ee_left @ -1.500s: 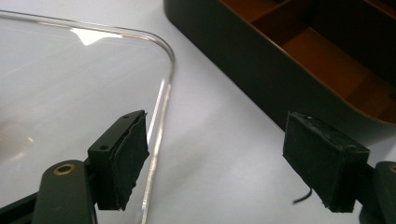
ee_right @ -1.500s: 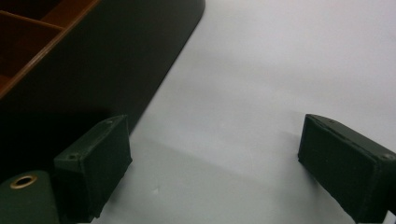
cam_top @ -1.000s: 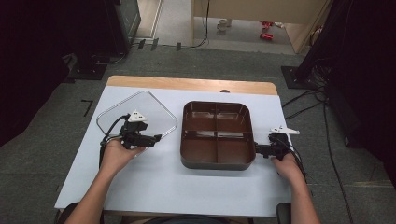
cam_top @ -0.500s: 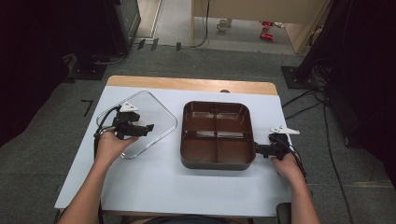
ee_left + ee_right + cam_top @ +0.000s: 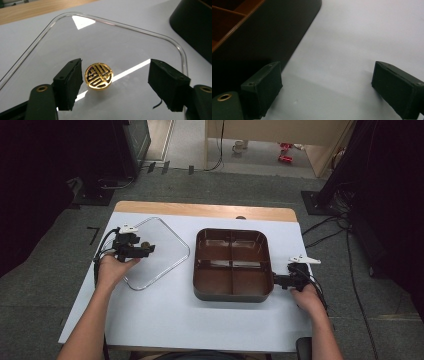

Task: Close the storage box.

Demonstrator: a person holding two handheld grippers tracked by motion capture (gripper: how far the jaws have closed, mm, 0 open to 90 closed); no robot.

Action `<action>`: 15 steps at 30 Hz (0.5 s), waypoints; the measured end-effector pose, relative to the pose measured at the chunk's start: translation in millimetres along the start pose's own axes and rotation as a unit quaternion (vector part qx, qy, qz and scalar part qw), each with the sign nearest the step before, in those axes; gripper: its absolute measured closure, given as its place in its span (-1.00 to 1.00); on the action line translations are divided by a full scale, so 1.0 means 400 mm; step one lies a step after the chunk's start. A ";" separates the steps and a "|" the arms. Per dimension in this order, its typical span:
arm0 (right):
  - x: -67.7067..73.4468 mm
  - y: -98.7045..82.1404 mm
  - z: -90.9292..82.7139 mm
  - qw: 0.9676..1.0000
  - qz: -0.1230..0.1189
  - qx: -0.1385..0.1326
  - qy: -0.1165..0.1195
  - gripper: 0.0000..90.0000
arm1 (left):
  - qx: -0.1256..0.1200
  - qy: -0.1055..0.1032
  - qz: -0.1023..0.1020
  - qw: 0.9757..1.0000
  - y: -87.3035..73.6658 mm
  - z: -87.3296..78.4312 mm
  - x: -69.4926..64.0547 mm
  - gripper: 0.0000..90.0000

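Jaws first: both grippers have theirs spread apart, nothing clamped in either one.

High view: the left gripper (image 5: 145,249) sits over the clear lid (image 5: 159,251), which lies flat on the white table (image 5: 165,315) at the left side. The left hand (image 5: 113,269) holds it from the near edge of the lid. A small gold knob (image 5: 145,244) shows right at the gripper's tip. Just beside the lid, to the right, is the brown tray (image 5: 233,264), square with rounded corners and split into four compartments, all looking bare. The right gripper (image 5: 276,280) is down on the table at the tray's near right corner, tip very close to the tray wall, can't tell if it touches. The right hand (image 5: 306,297) is behind it, and its cable runs off the table edge.

Left gripper view: the two black jaws stand wide, one on each side of the knob (image 5: 99,76), which is a round gold button with a dark pattern on its top. It sits closer to the left-hand jaw, maybe just touching, hard to call. The lid (image 5: 125,40) spreads out under it, rounded rim catching light, with the tray's dark wall (image 5: 195,25) at the upper right.

Right gripper view: jaws wide again, resting low over the bare table (image 5: 352,45). The tray (image 5: 257,32) fills the upper left, dark outer wall, brown inside with a divider showing. The left-hand jaw is just beside that wall.
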State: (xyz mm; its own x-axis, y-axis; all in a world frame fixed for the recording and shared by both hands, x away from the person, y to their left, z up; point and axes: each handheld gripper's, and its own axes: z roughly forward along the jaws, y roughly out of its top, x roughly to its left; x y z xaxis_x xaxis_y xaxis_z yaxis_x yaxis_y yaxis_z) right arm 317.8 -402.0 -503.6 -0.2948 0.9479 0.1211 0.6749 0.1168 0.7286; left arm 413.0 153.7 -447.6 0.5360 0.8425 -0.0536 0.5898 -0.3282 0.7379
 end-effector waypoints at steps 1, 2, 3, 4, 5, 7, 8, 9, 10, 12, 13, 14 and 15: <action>0.000 0.000 0.000 1.000 0.000 0.000 0.000 -0.80 | 0.004 0.004 0.000 1.000 -0.002 0.004 0.003 -0.34; 0.000 0.000 0.000 1.000 0.000 0.000 0.000 -0.80 | 0.007 0.004 -0.002 1.000 -0.004 0.008 0.005 -0.33; 0.000 0.000 0.000 1.000 0.000 0.000 0.000 -0.80 | 0.009 0.005 -0.002 1.000 -0.006 0.012 0.007 -0.33; 0.000 0.000 0.000 1.000 0.000 0.000 0.000 -0.81 | 0.010 0.007 -0.002 1.000 -0.007 0.017 0.008 -0.32; 0.000 0.000 0.000 1.000 0.000 0.000 0.000 -0.80 | 0.011 0.009 0.001 1.000 -0.009 0.022 0.008 -0.31; 0.000 0.000 0.000 1.000 0.000 0.000 0.000 -0.81 | 0.017 0.013 0.000 1.000 -0.010 0.032 0.009 -0.26; 0.000 0.000 0.000 1.000 0.000 0.000 0.000 -0.80 | 0.019 0.014 0.000 1.000 -0.012 0.035 0.010 -0.23; 0.000 0.000 0.000 1.000 0.000 0.000 0.000 -0.80 | 0.021 0.014 -0.001 1.000 -0.012 0.039 0.010 -0.21; 0.000 0.000 0.000 1.000 0.000 0.000 0.000 -0.80 | 0.022 0.013 -0.003 1.000 -0.013 0.041 0.009 -0.20; 0.000 0.000 0.000 1.000 0.000 0.000 0.000 -0.80 | 0.025 0.014 -0.001 1.000 -0.015 0.045 0.009 -0.16; 0.000 0.000 0.000 1.000 0.000 0.000 0.000 -0.80 | 0.026 0.013 -0.003 1.000 -0.016 0.047 0.009 -0.14; 0.000 0.000 0.000 1.000 0.000 0.000 0.000 -0.80 | 0.026 0.011 -0.006 1.000 -0.017 0.049 0.010 -0.13; 0.000 0.000 0.000 1.000 0.000 0.000 0.000 -0.80 | 0.027 0.008 -0.009 1.000 -0.018 0.050 0.012 -0.11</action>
State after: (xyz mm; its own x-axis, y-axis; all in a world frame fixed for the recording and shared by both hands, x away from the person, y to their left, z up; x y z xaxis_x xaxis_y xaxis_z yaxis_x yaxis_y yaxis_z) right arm 317.8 -402.1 -503.6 -0.2949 0.9478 0.1212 0.6749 0.1168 0.7286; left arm 423.3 151.7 -466.6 0.5153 0.8552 -0.0551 0.6312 -0.3353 0.6994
